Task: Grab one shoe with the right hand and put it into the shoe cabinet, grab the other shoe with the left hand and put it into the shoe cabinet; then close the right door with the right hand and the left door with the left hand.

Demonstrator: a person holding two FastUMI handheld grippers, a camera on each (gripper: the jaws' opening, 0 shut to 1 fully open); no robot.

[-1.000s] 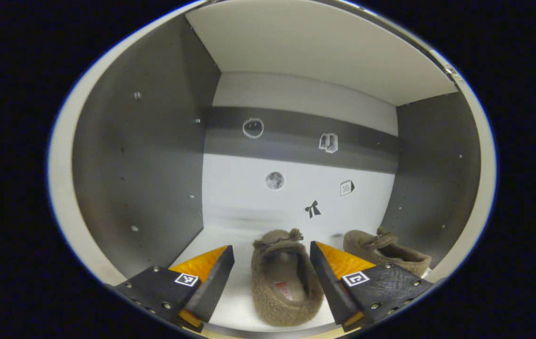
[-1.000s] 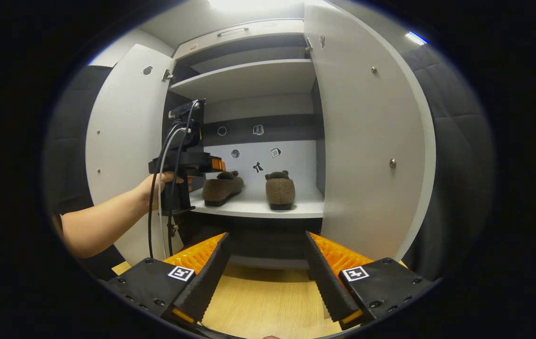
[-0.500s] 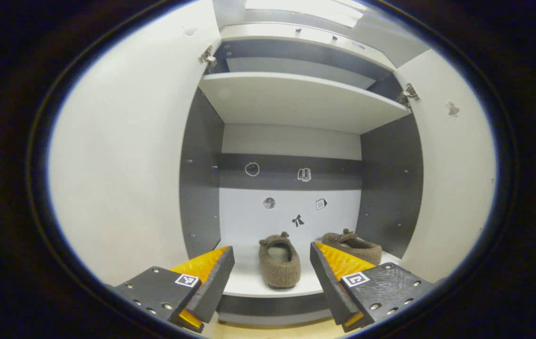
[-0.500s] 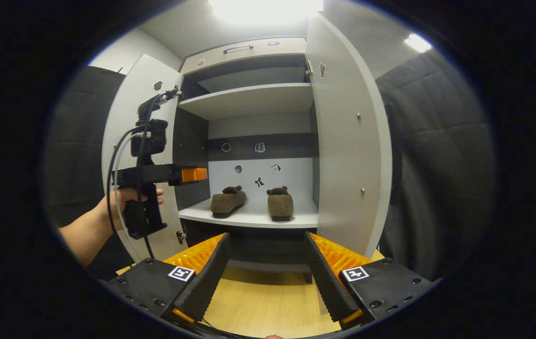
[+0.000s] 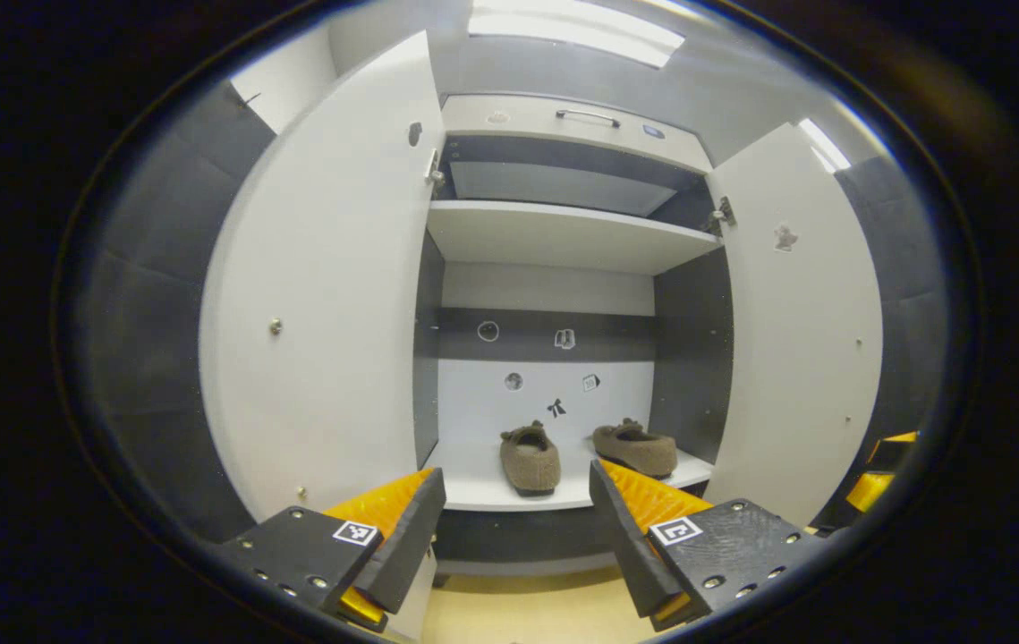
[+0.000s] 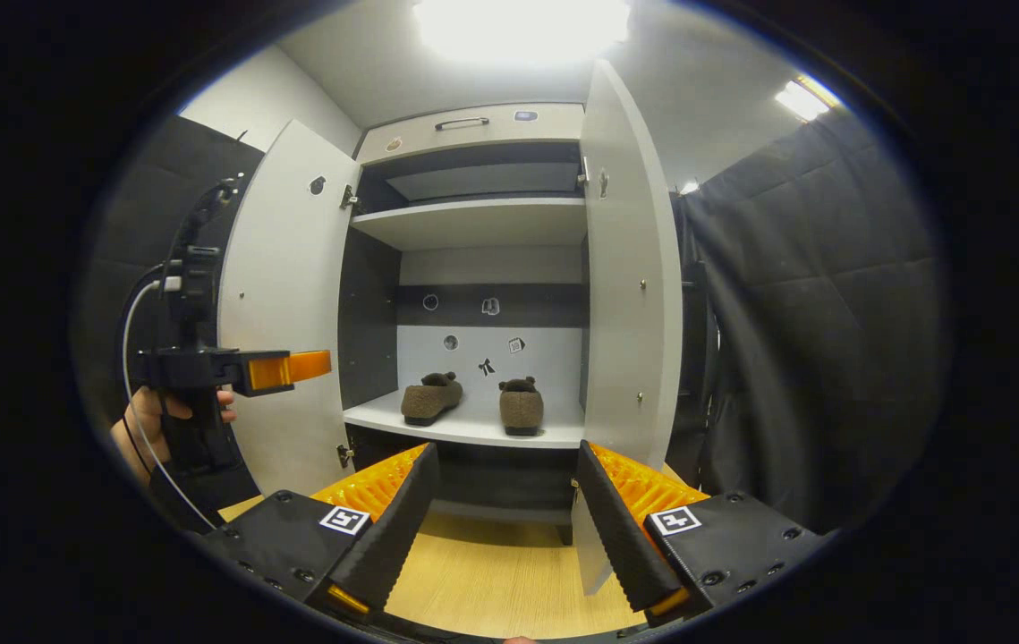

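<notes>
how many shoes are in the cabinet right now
2, both on the lower shelf of the open cabinet: the left shoe sits angled, the right shoe points straight back. The upper shelves look bare, though their back parts are hidden.

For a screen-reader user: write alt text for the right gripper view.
Two brown shoes sit side by side on a shelf of the shoe cabinet, both doors open. The right gripper is open and empty in front; at left, a hand holds the left gripper.
</notes>
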